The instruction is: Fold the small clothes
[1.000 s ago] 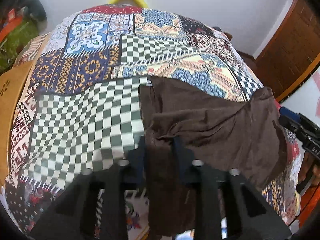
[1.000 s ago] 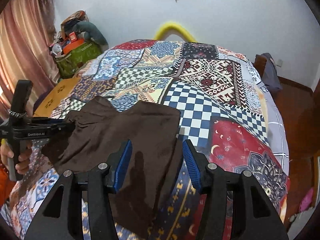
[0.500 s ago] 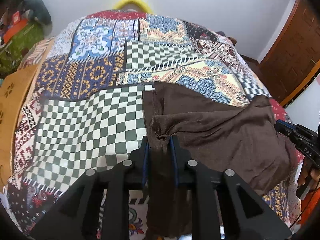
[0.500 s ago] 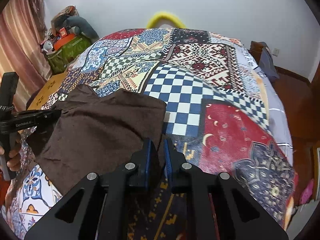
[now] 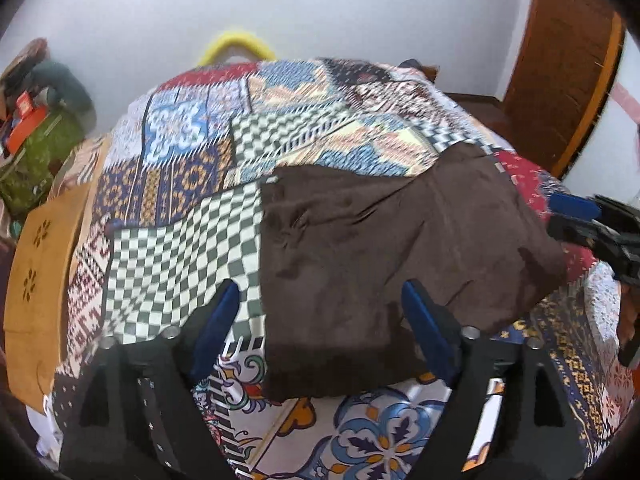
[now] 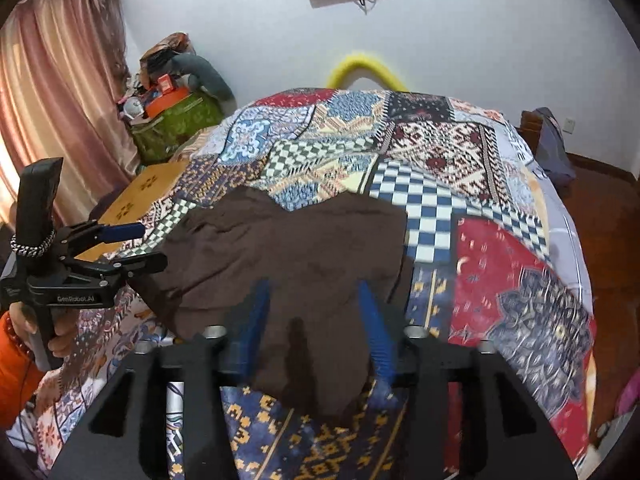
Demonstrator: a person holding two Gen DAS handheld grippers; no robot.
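A dark brown garment point(image 5: 360, 248) lies spread and partly folded on the patchwork bedspread point(image 5: 176, 256); it also shows in the right wrist view point(image 6: 296, 256). My left gripper point(image 5: 320, 312) is open, its blue-padded fingers held apart above the garment's near edge, holding nothing. My right gripper point(image 6: 316, 320) is open too, above the garment's near right edge. The right gripper point(image 5: 580, 220) shows at the right of the left wrist view. The left gripper point(image 6: 132, 246) shows at the left of the right wrist view.
A wooden bedside board point(image 5: 40, 264) runs along the bed's left. A green bag with clutter point(image 6: 176, 116) stands by the pink curtain point(image 6: 60, 92). A yellow hoop point(image 6: 364, 68) rises behind the bed. A wooden door point(image 5: 560, 64) is at the right.
Both grippers were shut on the brown garment's edges half a second ago. Both have opened, let go and drawn back. The garment now lies flatter on the bed.
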